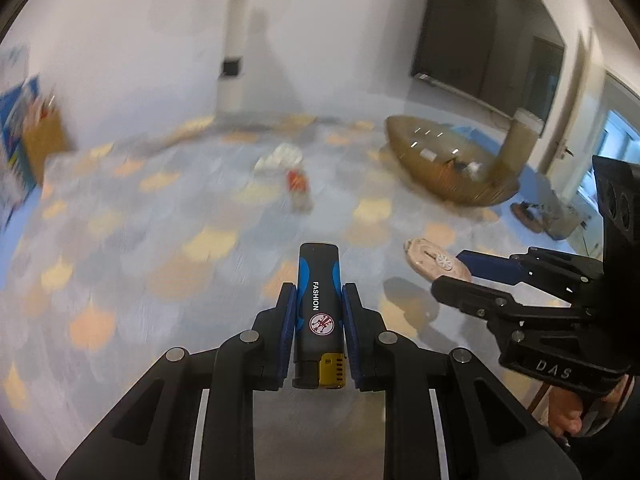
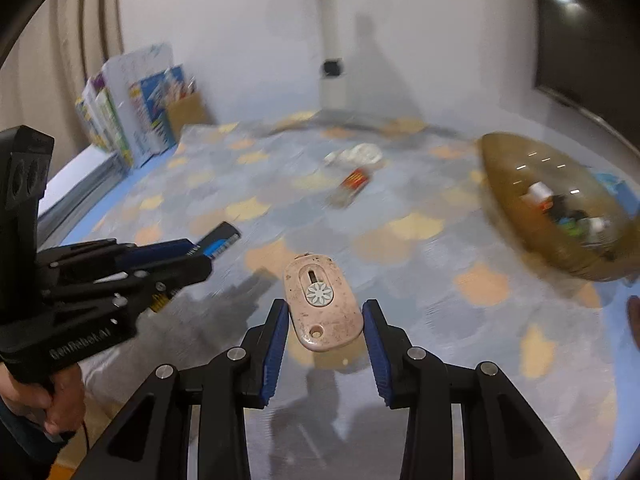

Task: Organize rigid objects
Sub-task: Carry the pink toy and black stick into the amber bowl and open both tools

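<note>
A plain white wall backs the table's blue-grey cloth with tan patches, a dark screen hangs at right (glossy, reflecting a ceiling light), beside a door.

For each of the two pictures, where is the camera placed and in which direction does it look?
Left wrist view: sits behind the left claw, looks forward over the table; the claw grips a black and blue lighter; the right claw and a hand show at right.
Right wrist view: sits behind the right claw, looks over the same table; a pink oval cutter sits between its pads; the left claw and a hand show at left.
Shared: lighter, cutter, brown basket, both claws.
</note>
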Motion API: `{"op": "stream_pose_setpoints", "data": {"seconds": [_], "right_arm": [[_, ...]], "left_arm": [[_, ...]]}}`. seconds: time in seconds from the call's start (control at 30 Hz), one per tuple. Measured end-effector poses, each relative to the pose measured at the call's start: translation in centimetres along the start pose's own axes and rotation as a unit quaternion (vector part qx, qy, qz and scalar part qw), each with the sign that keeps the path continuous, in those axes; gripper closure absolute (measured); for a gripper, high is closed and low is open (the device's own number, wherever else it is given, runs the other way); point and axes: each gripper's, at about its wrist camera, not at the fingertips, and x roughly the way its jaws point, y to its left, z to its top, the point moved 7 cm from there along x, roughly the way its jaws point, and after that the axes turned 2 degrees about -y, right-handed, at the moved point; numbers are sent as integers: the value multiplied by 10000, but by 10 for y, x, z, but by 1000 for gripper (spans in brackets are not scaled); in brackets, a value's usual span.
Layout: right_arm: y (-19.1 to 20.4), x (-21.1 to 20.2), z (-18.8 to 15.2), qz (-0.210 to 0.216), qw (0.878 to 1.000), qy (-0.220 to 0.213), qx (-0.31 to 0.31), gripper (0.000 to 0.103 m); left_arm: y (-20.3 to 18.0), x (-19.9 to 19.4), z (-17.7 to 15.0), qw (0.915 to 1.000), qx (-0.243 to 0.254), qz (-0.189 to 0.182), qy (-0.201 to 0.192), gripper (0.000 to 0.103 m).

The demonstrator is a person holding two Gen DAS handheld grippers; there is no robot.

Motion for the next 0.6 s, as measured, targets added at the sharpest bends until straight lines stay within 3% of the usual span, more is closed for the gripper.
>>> {"op": "stream_pose_setpoints", "data": {"seconds": [0.13,0.23,0.37,0.47,0.6], "right_arm": [[-45,-32,31,-433,9976,-472,264,66],[-101,-60,62,-1094,9886,-842,599,66],[-179,-78,85,-1835,9711,-928,1207,66],[-233,-80,93,-2095,9583,-827,1762,66],[-269,-65,93,-2015,9521,-619,2216,66]], "left_arm": [[-30,3,55,9982,458,-172,-343,83],[-60,14,103,9946,729,-468,-565,83],[-106,48,155,9877,592,-1364,-475,83],[-130,84,170,9869,733,-1389,-365,83],[-156,141,167,9859,759,-1491,51,83]]}}
